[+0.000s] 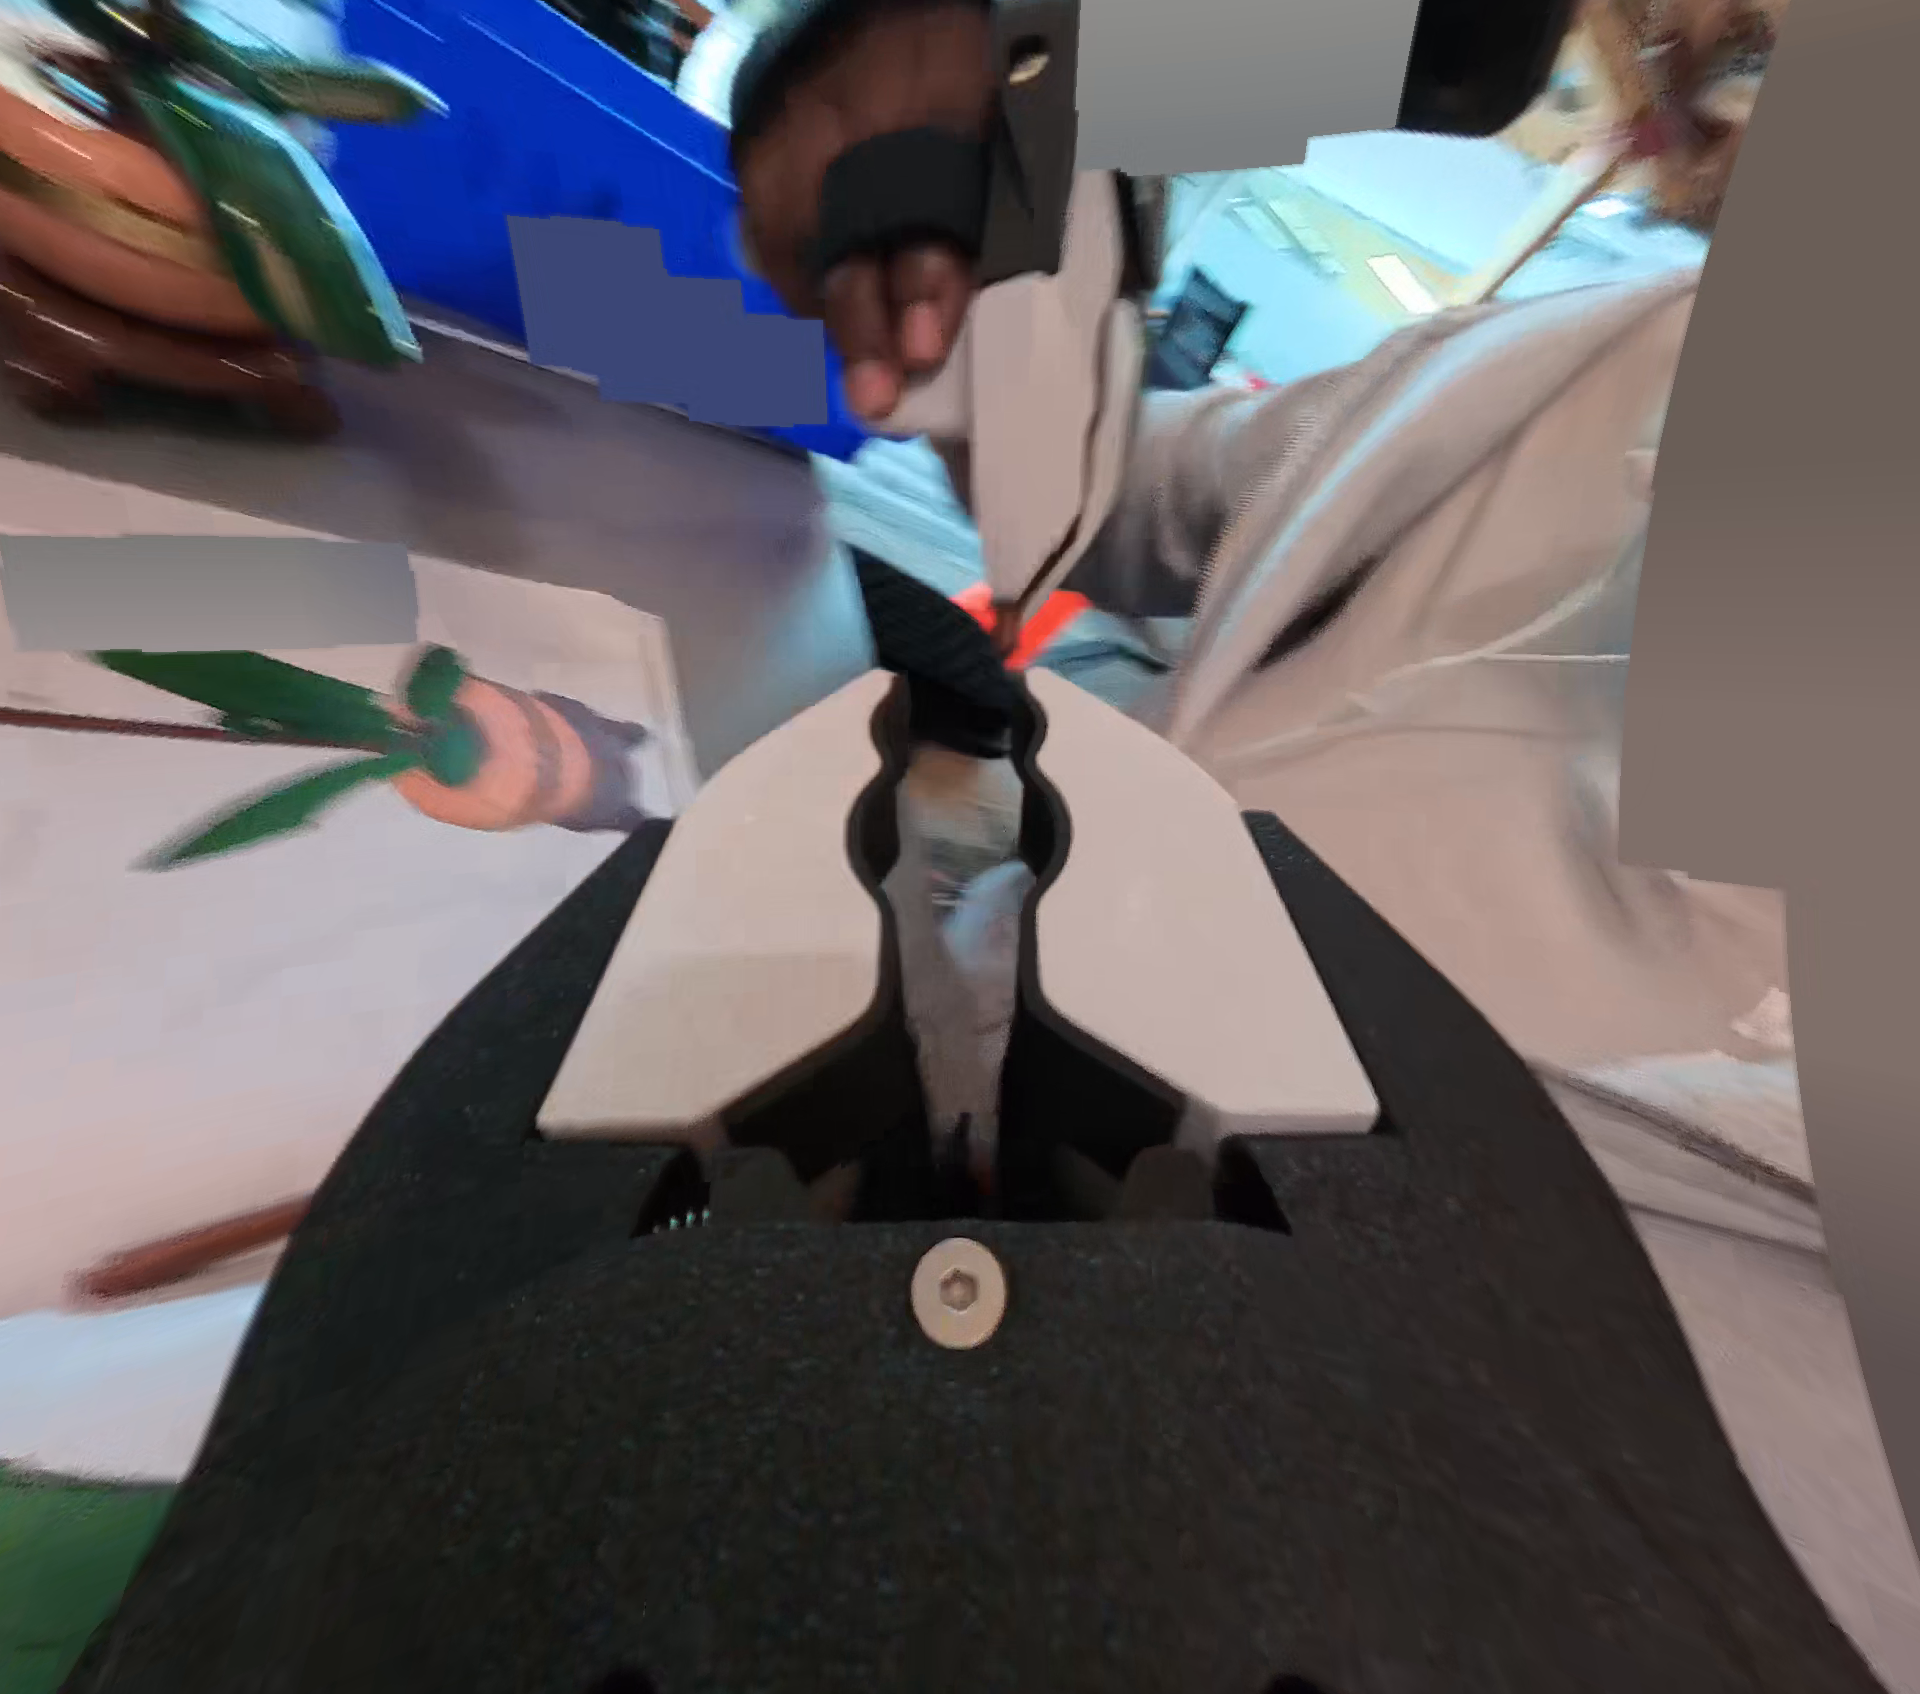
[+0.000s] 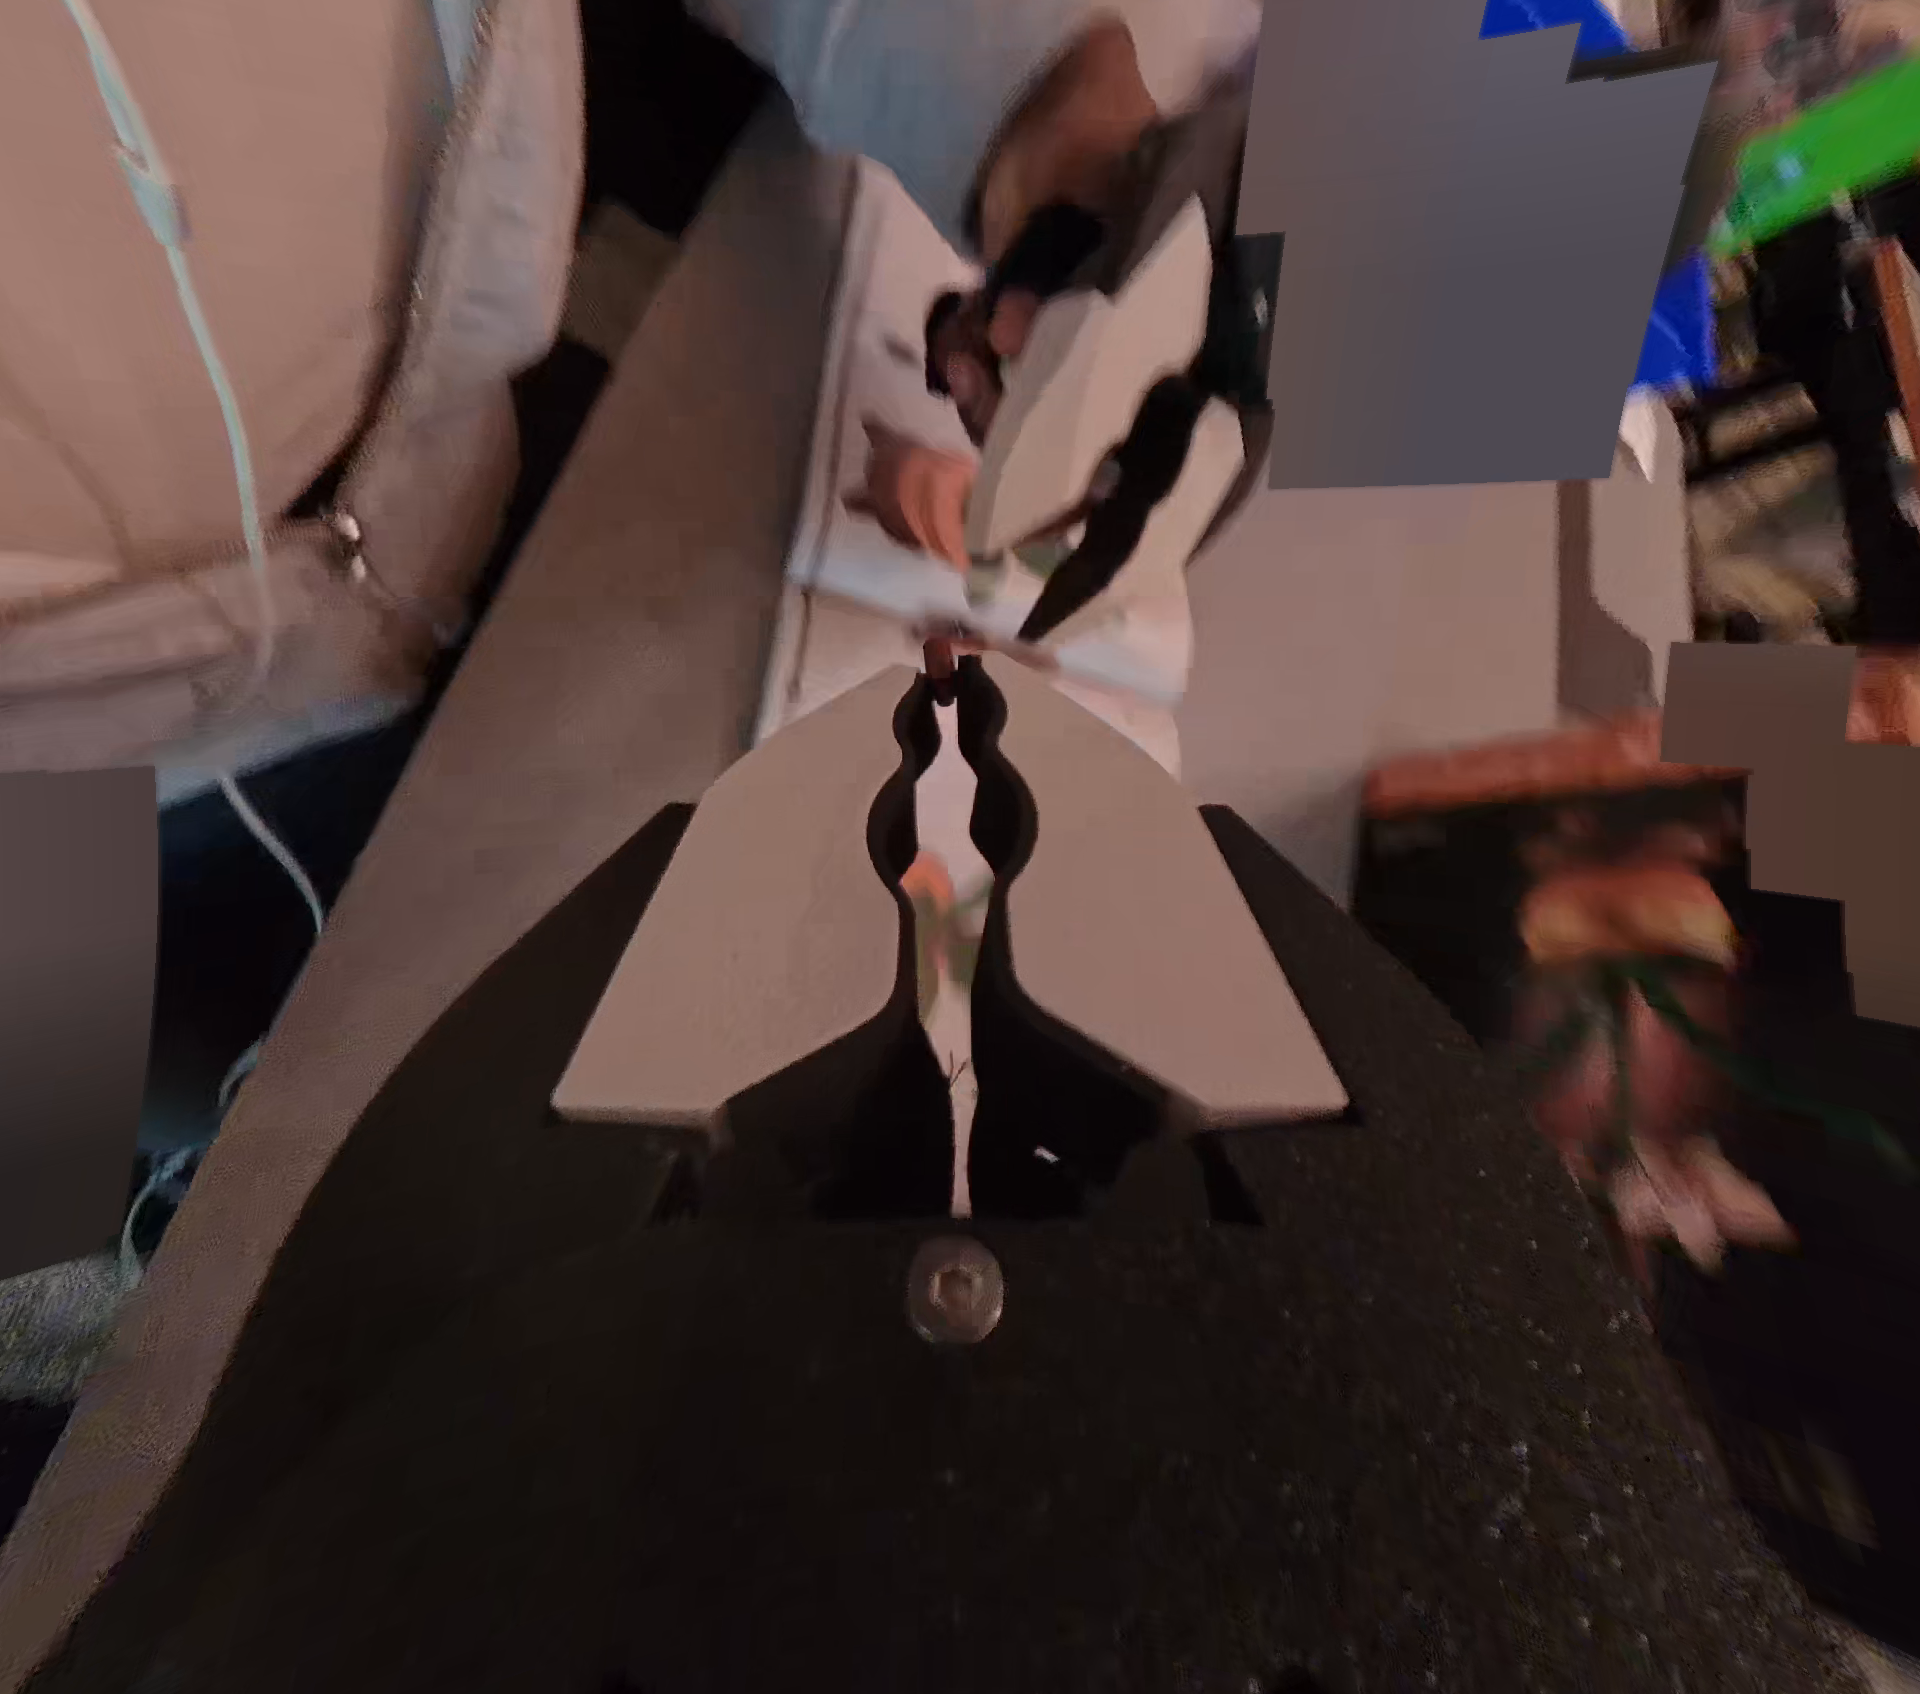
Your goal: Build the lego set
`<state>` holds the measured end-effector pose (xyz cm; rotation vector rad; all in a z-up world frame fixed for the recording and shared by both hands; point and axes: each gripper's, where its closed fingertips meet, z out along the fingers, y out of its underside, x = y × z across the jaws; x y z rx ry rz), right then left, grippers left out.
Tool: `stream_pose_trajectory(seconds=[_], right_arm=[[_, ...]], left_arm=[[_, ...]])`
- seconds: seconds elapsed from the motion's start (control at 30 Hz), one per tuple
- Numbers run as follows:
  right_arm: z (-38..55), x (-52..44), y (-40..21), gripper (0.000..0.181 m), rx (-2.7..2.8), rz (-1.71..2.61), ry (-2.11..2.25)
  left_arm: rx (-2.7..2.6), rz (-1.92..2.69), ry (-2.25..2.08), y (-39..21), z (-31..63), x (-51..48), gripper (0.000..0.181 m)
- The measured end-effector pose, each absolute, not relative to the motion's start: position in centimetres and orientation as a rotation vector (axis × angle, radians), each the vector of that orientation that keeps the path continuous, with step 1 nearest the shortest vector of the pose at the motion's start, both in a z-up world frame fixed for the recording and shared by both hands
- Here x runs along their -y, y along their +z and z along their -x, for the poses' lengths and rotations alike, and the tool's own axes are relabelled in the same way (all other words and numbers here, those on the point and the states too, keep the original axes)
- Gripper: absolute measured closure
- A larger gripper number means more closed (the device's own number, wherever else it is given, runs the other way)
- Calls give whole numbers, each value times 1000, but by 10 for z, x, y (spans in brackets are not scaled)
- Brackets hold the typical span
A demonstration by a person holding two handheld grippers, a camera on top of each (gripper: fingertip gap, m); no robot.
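On the left of the left wrist view a blurred green-leaved lego stem (image 1: 312, 735) lay on the pale table (image 1: 260, 1021), well apart from the left gripper (image 1: 961, 694), whose jaws were nearly together around what seemed a dark strap. The right gripper (image 2: 943, 676) pinched a small brown piece (image 2: 940, 662) at its tips, over an open white booklet (image 2: 914, 574).

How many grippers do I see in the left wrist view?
2: the left gripper at bottom centre, nearly shut, and the right gripper above it, hand-held, tips almost meeting the left's. Blur may hide detail.
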<state>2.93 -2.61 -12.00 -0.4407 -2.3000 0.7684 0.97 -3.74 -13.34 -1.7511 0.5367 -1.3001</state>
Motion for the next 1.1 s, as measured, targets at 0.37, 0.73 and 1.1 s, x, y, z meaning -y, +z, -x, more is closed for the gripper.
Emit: stream_pose_trajectory(seconds=[0.37, 0.73, 1.1], right_arm=[[-69, -166, -70, 177, 2562, 1114, 27], [-41, -194, -114, 177, 2834, 1275, -434], [-41, -201, -121, 177, 2731, 1426, -428]], left_arm=[[-661, 1876, -636, -144, -3, -43, 133], [-536, 1887, -245, -163, 58, 2, 145], [-315, 1777, -116, -157, 113, 35, 150]])
